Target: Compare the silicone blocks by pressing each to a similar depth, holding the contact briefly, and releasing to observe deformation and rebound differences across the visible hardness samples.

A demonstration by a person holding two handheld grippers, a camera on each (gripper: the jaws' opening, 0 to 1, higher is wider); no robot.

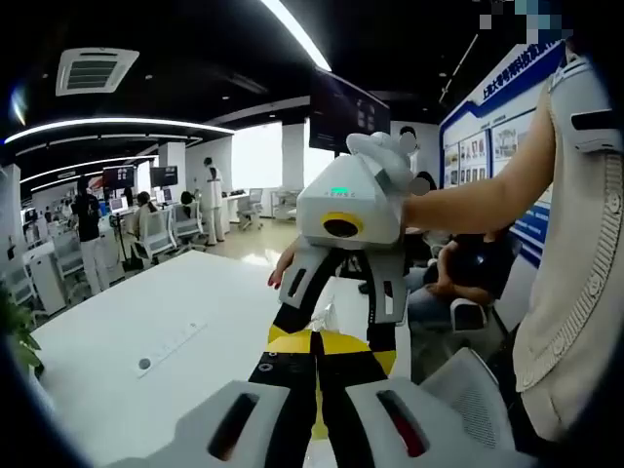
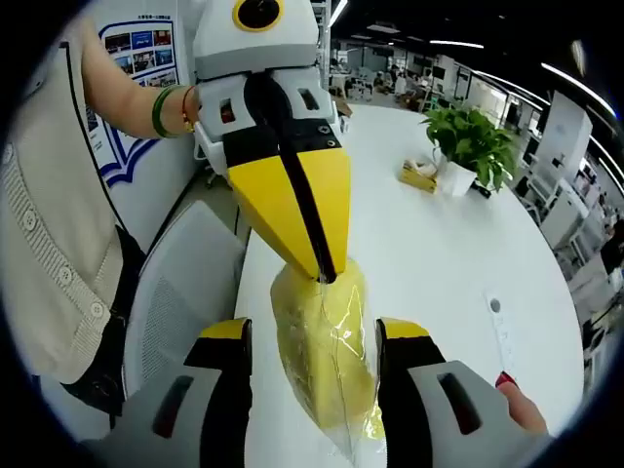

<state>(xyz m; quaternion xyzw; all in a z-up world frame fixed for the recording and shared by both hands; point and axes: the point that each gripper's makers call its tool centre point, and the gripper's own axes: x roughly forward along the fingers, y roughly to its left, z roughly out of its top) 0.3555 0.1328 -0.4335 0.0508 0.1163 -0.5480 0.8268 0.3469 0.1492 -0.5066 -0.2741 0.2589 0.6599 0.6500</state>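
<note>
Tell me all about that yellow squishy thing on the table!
The yellow block is a pale, lumpy piece, soft-looking, wrapped in clear crinkly film. It lies on the white table near its edge, beside a grey chair. The left gripper, jaws shut, presses its tip into the block's top end. The right gripper is open, one jaw on each side; whether they touch it is unclear.

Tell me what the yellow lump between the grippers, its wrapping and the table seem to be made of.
Yellow lump: looks like soft, matt silicone or rubber; rounded and irregular, though its softness cannot be confirmed by sight.
Wrapping: seems to be thin clear plastic film; glossy creases and glints lie over the yellow.
Table: smooth white top, probably laminate or painted board; even, faintly reflective, with no grain.
</note>
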